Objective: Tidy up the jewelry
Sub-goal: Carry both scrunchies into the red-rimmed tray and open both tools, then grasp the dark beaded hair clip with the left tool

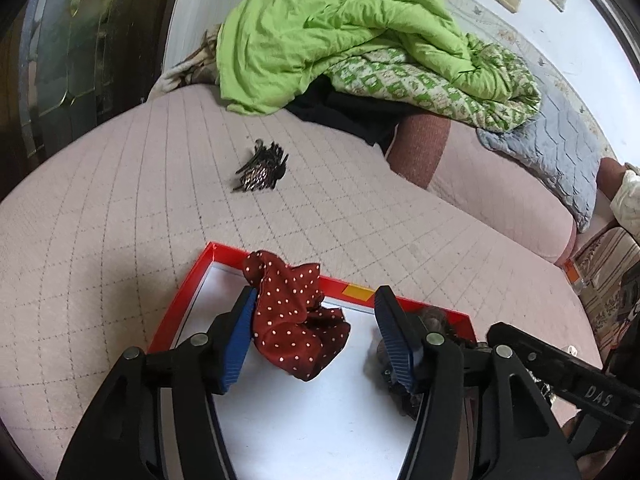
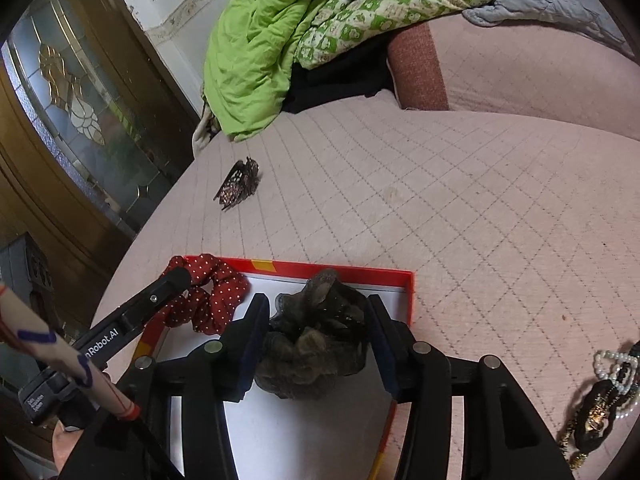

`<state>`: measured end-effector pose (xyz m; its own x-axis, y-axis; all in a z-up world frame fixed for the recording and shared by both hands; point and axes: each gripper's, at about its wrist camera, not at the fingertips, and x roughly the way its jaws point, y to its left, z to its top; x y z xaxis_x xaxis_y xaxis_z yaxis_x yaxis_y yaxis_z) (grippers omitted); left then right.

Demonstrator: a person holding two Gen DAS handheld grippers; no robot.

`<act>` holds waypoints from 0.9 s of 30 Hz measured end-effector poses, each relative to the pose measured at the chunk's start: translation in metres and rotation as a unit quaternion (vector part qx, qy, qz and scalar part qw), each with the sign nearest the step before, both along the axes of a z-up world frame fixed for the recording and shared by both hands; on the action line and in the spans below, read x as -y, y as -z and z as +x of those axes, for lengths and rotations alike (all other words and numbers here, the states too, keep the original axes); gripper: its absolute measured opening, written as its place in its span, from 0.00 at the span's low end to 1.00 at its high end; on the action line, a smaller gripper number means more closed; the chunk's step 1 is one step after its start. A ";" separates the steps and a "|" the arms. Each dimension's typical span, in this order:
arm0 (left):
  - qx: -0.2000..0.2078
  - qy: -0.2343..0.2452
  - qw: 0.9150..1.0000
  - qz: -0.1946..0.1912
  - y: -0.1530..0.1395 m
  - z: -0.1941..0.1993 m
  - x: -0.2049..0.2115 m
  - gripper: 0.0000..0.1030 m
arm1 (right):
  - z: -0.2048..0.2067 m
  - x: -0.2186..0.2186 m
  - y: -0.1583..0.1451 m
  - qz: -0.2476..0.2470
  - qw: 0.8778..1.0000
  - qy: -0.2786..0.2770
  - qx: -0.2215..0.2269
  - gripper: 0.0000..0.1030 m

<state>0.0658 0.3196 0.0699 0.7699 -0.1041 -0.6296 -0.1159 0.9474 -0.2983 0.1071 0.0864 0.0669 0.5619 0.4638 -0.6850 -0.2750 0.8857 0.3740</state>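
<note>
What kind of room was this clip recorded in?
Most likely a bedroom. The work happens on a quilted pink mattress, a rumpled green blanket is piled at its far end, and a wooden door with patterned glass stands beside the bed.

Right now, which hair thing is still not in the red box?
The dark claw clip. It lies alone on the pink quilt, while the red dotted scrunchie and the dark gauzy scrunchie are in the red box.

Soft daylight (strong fisheye bending)
</note>
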 end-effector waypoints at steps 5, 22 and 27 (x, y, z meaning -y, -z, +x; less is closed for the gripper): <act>0.029 0.014 0.999 0.016 -0.014 -0.011 0.015 0.58 | -0.015 0.022 -0.012 0.016 1.000 0.010 0.014 0.52; 0.067 0.139 0.987 0.040 -0.030 -0.058 0.147 0.67 | -0.083 0.173 -0.013 0.047 0.994 0.098 0.026 0.52; 0.032 0.199 0.979 0.031 -0.012 -0.072 0.201 0.67 | -0.103 0.225 -0.002 0.034 0.988 0.145 0.031 0.52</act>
<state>-0.0058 0.1184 0.0814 0.7140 -0.3659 -0.5969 0.2821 0.9307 -0.2330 0.0045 -0.1382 0.0689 0.7178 0.3203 -0.6182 -0.0370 0.9042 0.4255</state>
